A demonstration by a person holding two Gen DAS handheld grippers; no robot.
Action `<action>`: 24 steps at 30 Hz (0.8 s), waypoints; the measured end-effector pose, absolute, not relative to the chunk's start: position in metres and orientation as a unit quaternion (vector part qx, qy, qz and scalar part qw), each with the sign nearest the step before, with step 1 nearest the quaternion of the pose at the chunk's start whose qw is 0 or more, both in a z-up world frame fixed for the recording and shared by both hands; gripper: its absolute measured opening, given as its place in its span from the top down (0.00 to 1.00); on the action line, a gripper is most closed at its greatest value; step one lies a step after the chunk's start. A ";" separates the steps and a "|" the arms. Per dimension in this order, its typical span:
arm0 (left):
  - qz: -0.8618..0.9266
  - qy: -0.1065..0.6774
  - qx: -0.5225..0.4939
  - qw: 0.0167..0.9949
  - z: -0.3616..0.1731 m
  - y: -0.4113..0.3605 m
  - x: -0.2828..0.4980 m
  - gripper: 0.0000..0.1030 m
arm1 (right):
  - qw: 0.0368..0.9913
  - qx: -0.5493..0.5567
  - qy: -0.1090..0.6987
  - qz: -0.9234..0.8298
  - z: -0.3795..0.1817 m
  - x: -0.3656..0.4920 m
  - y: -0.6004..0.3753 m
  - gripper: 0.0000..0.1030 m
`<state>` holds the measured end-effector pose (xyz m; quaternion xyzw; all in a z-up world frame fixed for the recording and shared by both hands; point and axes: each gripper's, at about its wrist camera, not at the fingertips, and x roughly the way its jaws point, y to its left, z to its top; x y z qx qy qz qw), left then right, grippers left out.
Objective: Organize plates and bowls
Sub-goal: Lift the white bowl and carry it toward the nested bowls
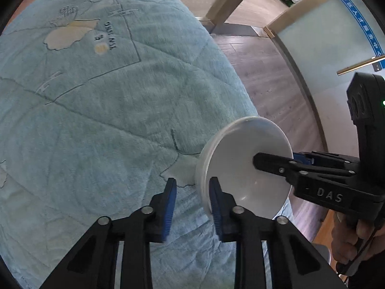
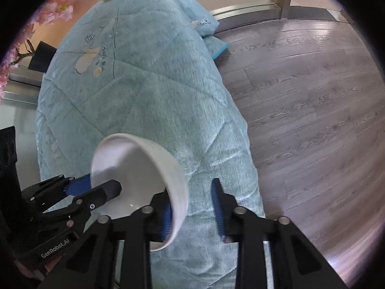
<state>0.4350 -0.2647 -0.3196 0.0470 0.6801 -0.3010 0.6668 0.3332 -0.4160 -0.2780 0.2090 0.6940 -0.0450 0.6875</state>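
Left wrist view: pale blue quilt [image 1: 96, 120] fills most of the frame, with wood floor [image 2: 312, 120] along its right edge. A white bowl [image 1: 240, 168] sits tipped at the quilt's near edge, beside the floor.

Left gripper [image 1: 192, 180] straddles the bowl's wall. Its right finger lies against the inside, and its left finger stands just outside with a strip of quilt showing between pad and wall. Fingers narrow, not clamped.

Right wrist view: right gripper [image 2: 192, 192] straddles the opposite wall. Its left finger is inside the bowl and its right finger stands clear of the outer wall. Fingers narrow, not clamped.
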 end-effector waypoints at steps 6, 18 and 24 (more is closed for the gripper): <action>-0.300 0.686 0.023 0.663 -0.328 -0.273 0.438 0.87 | 0.696 0.205 0.687 -0.046 -0.278 0.338 -0.409 0.93; -0.278 0.690 0.029 0.668 -0.321 -0.286 0.438 0.93 | 0.696 0.236 0.676 -0.063 -0.283 0.332 -0.413 0.93; -0.274 0.676 0.037 0.683 -0.290 -0.285 0.424 0.95 | 0.697 0.242 0.672 -0.066 -0.263 0.322 -0.409 0.93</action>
